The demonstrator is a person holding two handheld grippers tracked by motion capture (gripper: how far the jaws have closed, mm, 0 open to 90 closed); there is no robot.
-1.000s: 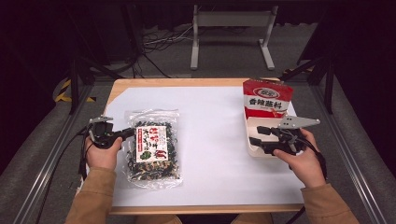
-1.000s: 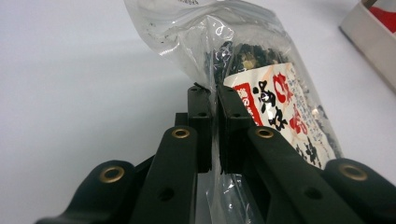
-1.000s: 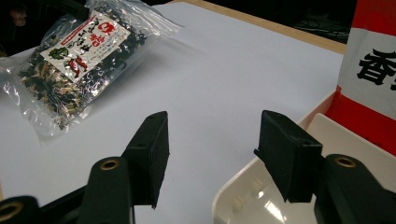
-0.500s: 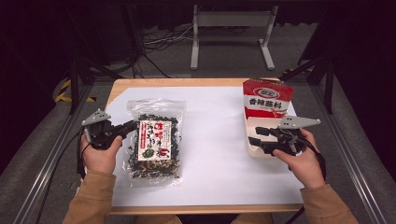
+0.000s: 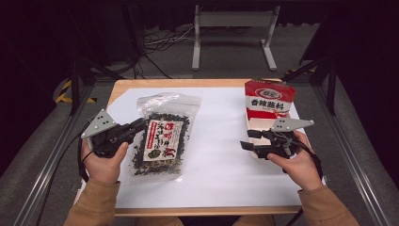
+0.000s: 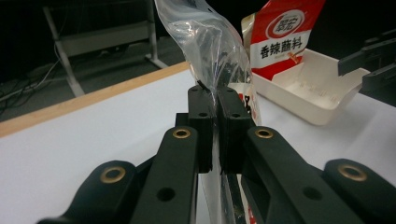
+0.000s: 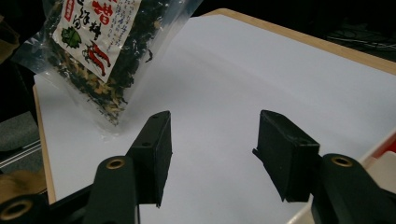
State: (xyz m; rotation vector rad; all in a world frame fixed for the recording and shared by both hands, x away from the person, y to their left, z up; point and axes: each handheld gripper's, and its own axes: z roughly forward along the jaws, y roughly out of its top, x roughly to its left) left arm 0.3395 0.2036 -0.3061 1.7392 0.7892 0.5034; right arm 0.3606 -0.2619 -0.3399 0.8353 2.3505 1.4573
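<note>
Pinching 1 clear snack bag [image 5: 162,139] by its left edge, left hand-held gripper [image 5: 137,126] holds it tilted above the desk [image 5: 221,165]. Light, limp, slippery film; crushable contents; grip the sealed margin. Right hand-held gripper [image 5: 248,141]: wide, empty, beside white tray [image 5: 254,123].

Snack bag [image 5: 161,141] left on table [image 5: 216,179]; tray [image 5: 256,129] right, pouch [image 5: 269,99] in it.
</note>
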